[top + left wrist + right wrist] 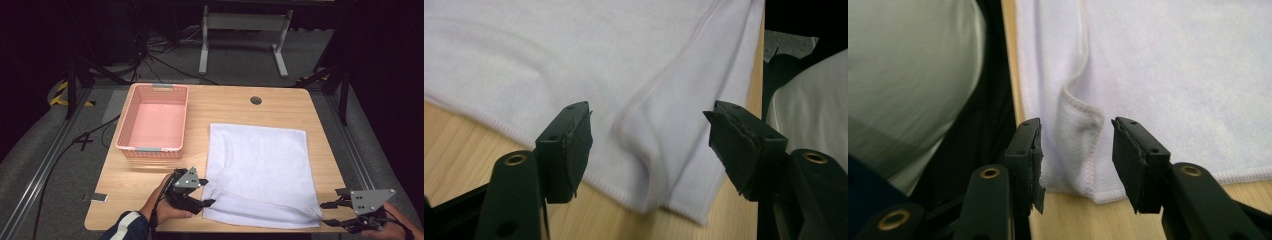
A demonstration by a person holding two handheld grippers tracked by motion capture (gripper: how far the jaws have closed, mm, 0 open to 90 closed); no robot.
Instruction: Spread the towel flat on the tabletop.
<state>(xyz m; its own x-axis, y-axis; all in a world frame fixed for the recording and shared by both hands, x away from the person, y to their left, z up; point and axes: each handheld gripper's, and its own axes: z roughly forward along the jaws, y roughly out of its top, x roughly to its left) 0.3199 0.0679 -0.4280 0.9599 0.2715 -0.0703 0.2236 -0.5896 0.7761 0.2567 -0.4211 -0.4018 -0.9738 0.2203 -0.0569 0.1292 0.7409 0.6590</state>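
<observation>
Folding towel (257,170) on worktop (230,107), near edge doubled over; left gripper (209,202) and right gripper (326,212) sit at its two near corners, jaws apart, nothing clamped; judgement: regrip both corners square, lift evenly, keep hems aligned; basket (152,120) empty beside.
</observation>
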